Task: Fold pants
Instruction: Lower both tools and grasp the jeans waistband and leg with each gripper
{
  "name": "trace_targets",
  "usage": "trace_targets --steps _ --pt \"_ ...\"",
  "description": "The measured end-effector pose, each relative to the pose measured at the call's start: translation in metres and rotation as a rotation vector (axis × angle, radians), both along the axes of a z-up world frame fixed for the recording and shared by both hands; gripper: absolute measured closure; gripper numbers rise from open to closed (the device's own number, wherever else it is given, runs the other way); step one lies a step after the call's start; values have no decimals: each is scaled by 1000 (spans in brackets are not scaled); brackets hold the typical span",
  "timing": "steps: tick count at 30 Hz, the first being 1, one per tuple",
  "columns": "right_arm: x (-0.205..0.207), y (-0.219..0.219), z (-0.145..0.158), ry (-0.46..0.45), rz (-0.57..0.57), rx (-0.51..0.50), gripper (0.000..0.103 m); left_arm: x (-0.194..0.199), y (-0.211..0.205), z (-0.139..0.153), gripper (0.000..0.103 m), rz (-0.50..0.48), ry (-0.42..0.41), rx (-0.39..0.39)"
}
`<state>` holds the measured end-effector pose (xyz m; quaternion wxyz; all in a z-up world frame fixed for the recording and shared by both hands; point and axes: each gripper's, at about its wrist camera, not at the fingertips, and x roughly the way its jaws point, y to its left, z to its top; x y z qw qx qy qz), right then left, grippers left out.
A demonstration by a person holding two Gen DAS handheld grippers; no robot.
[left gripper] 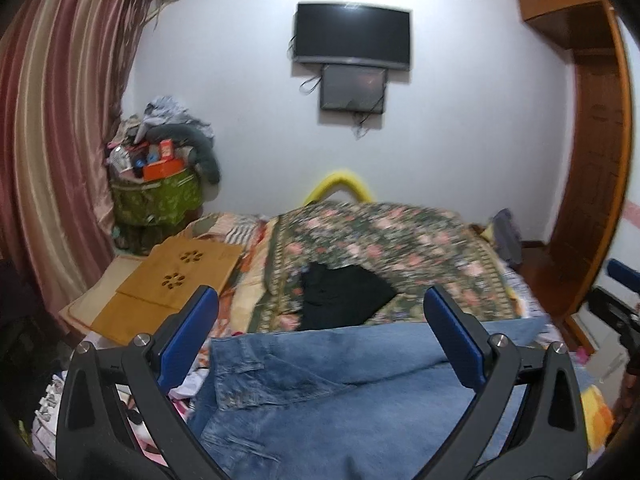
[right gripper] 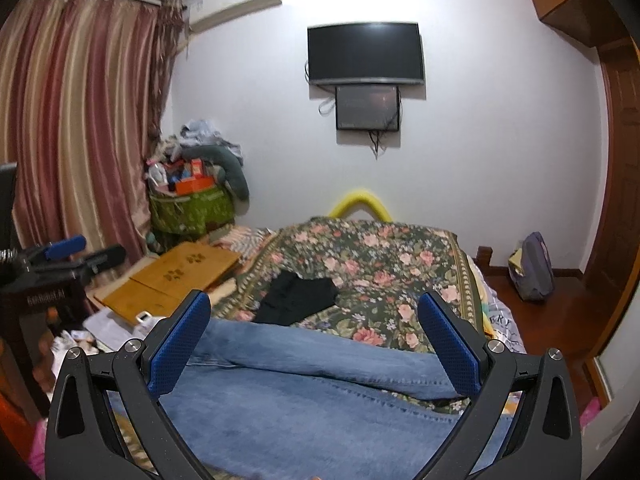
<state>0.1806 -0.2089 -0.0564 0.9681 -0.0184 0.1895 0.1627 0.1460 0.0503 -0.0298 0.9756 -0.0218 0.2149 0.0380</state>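
I can read "ERY" on a sheet (right gripper: pixel 505 326) at 3 o'clock in the right wrist view; other lettering is too blurred. The jeans (right gripper: pixel 304 396) lie spread across the bed's floral cover (right gripper: pixel 376 264), under both grippers. My left gripper (left gripper: pixel 320 316) and right gripper (right gripper: pixel 314 320) are both spread wide, holding nothing. The jeans' near edge is cut off at 6 o'clock.

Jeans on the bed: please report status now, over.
Left gripper open, right gripper open, both above the blue jeans. Jeans spread on the floral bedspread, not gripped. Black garment lies beyond them.
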Motion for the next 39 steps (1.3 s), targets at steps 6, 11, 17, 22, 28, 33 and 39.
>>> trace_targets --steps 6,11,17,22,28,33,39 --pt "61 -1 -33 89 37 -64 0 83 47 -42 0 54 150 -26" --pt "113 -5 -71 204 72 -106 0 148 85 -99 0 107 322 -18" --pt "173 -13 -121 377 113 -133 3 203 119 -178 11 159 539 -1" --pt "217 -10 -153 483 166 -147 13 235 136 -236 28 162 695 -3" --pt "256 6 -184 604 265 -153 27 248 138 -270 33 165 772 47" --pt "263 22 -207 660 342 -184 36 256 134 -287 56 120 808 5" --pt "267 22 -209 682 325 -128 40 252 126 -286 76 134 810 48"
